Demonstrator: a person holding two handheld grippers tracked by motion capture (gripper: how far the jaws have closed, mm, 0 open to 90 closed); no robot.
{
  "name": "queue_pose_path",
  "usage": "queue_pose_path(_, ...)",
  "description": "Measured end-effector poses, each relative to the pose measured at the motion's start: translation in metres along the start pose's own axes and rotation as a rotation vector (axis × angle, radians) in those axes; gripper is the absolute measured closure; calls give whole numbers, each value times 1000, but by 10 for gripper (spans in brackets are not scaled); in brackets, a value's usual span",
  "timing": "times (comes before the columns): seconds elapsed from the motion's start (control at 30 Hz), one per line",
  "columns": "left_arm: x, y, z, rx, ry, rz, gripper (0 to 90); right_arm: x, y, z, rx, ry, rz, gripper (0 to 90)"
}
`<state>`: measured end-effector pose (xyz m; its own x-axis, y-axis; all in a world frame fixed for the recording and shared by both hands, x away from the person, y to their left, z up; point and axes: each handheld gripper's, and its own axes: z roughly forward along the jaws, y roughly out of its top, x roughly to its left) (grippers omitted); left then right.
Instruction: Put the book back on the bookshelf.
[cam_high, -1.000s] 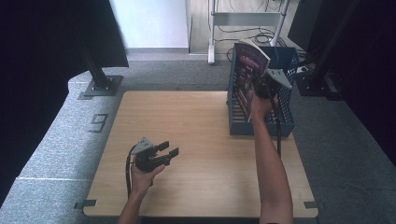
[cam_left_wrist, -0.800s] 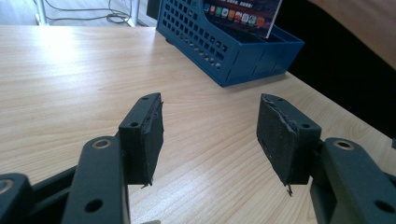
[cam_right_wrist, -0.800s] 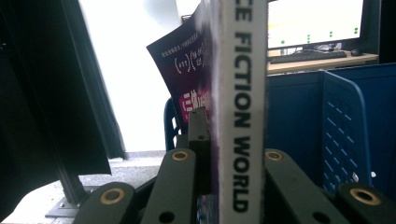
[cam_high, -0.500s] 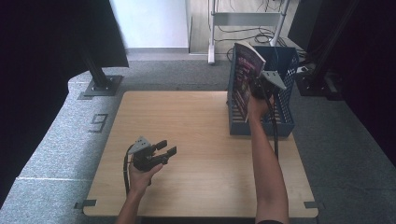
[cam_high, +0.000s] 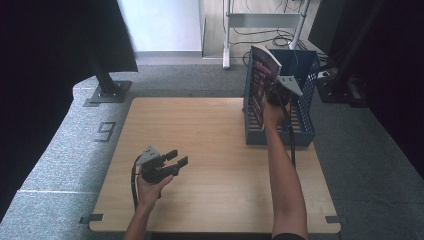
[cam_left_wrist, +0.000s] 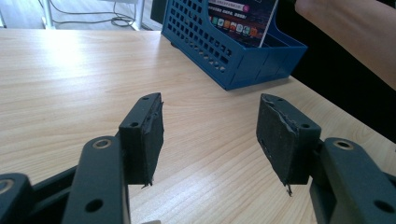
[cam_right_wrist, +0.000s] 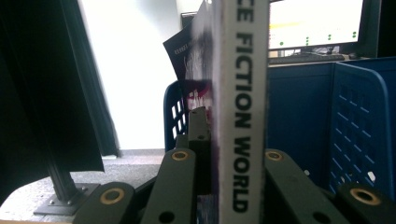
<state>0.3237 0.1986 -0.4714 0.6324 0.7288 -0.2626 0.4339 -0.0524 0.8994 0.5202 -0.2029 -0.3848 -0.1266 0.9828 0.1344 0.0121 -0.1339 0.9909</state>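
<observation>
Right gripper (cam_high: 272, 92) pinches the magazine (cam_high: 260, 82) at its spine, upright over the blue rack (cam_high: 300, 127) at the table's far right: looks thin, glossy, floppy, so spine grip seems safest; left gripper (cam_high: 172, 161) spread, idle.

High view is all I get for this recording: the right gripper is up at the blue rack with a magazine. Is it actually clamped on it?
Observer: Yes. In the right gripper view the right gripper has its jaws shut on the magazine at the spine.
Operator: Can you read the spine?
Observer: Partly: "FICTION WORLD" in black letters on white.
Operator: And the left gripper, anything in it?
Observer: No. The left gripper has its jaws open with bare table between them, pointing toward the blue rack.
</observation>
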Motion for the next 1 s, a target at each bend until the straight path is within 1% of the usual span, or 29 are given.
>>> queue_pose_path(0.07, 1, 0, 0, 0, 1, -2, 415, 0, -3, 2, 9, -2, -11, 814)
queue_pose_path(0.17, 2, -1, 1, 6, 2, -3, 414, 2, -10, 4, 24, -2, -15, 814)
queue_pose_path(0.37, 2, -1, 0, 4, 4, -5, 414, 3, -26, 8, 42, -8, -6, 814)
queue_pose_path(0.53, 2, -2, 0, 6, 4, -5, 414, 3, -36, 9, 70, -7, -8, 813)
queue_pose_path(0.57, 2, -2, 0, 7, 4, -4, 414, 3, -37, 9, 68, -8, -11, 813)
queue_pose_path(0.67, 2, -2, 0, 6, 4, -5, 414, 3, -38, 7, 64, -2, -4, 811)
queue_pose_path(0.83, -1, -2, 1, 8, -5, 1, 414, 3, -40, -1, 77, 10, 11, 806)
queue_pose_path(1.0, -5, 0, 1, 7, -10, 10, 413, 4, -41, -10, 99, 25, 4, 801)
